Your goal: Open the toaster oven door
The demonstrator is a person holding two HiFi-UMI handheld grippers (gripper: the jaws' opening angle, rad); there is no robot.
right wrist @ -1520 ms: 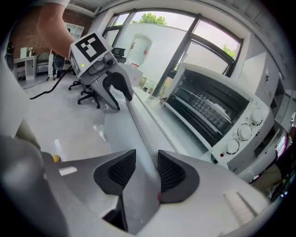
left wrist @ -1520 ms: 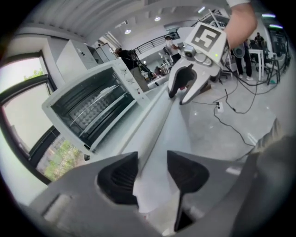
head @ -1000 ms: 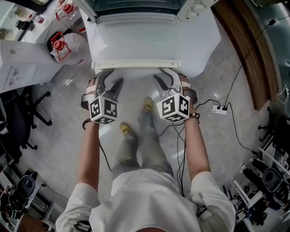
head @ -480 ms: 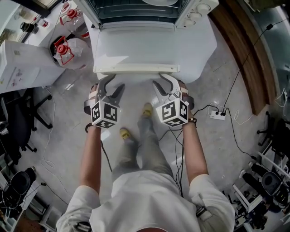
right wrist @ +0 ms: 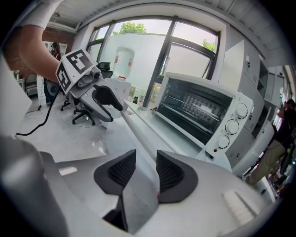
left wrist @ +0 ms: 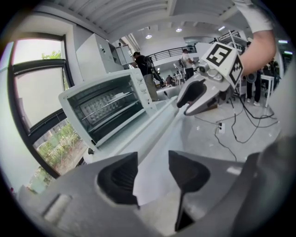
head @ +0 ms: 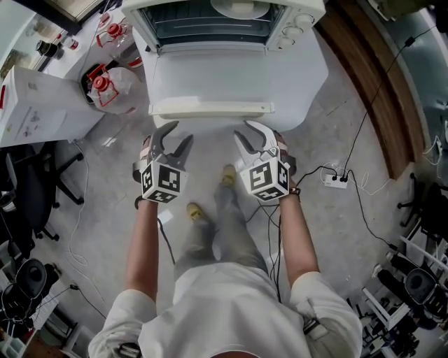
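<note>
The white toaster oven (head: 210,21) stands on a white table, its door (head: 210,77) folded down flat toward me and the rack inside showing. The door's handle bar (head: 210,110) runs along the near edge. My left gripper (head: 179,134) hangs just short of the handle's left part. Its jaws have just been closing a little but still stand open, with nothing between them (left wrist: 152,166). My right gripper (head: 245,133) hangs open and empty near the handle's right part (right wrist: 145,159). Neither gripper touches the handle.
Clear jugs with red caps (head: 105,87) sit on the floor at the left beside a white box (head: 35,105). A black office chair (head: 35,189) is further left. A power strip (head: 334,180) and cables lie on the floor at the right.
Both grippers have drawn back from the door's handle toward me, opening a small gap. More of the oven's inside now shows at the top of the head view.
</note>
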